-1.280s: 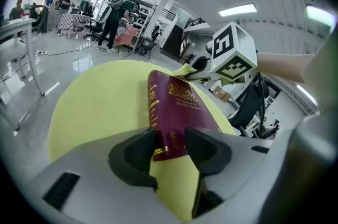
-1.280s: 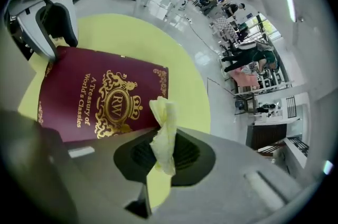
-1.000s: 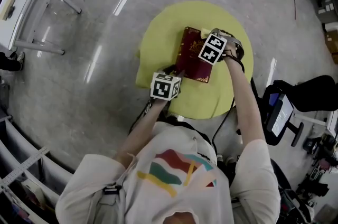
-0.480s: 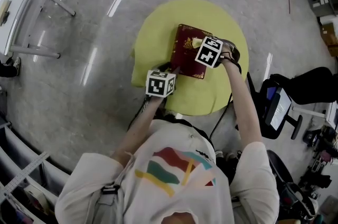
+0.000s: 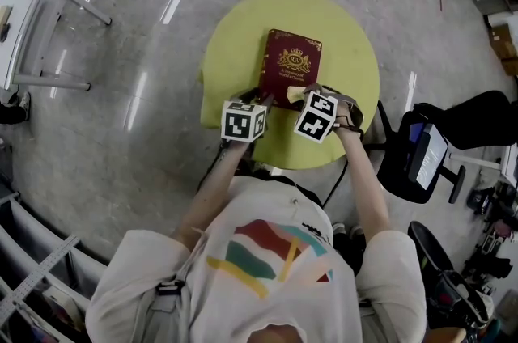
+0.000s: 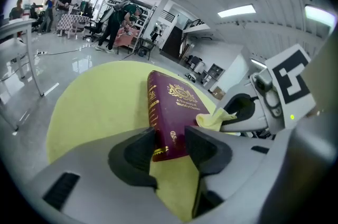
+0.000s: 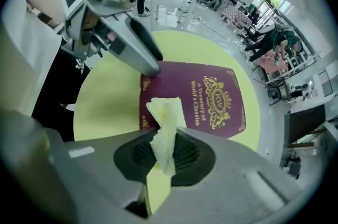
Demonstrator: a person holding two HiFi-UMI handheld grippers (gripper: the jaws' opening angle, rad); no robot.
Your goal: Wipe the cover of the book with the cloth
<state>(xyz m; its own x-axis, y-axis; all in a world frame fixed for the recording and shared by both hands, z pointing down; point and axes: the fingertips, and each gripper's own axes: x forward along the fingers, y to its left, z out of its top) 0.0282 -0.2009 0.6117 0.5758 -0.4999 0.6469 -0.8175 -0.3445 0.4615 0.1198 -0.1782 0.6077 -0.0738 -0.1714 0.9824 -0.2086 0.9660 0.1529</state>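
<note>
Yellow-green and round, the one table (image 5: 235, 50) has bare top all around its load, widest to the left and right, and grey floor (image 5: 162, 171) open beyond its rim. One maroon book (image 5: 290, 66) with a gilt crest lies flat near the middle, spine to the left, its near edge short of the table's near rim. There are two grippers. The left gripper (image 6: 169, 149) has its jaws standing wide astride the book's near spine corner, both pads against it. The right gripper (image 7: 166, 151) is closed on the one pale yellow cloth (image 7: 165, 128), whose free end stands over the cover's near edge. Half a second ago the right gripper and cloth lay further up the cover, hiding the crest. Now they are at the near edge and the crest shows whole. The left gripper has kept its corner.
</note>
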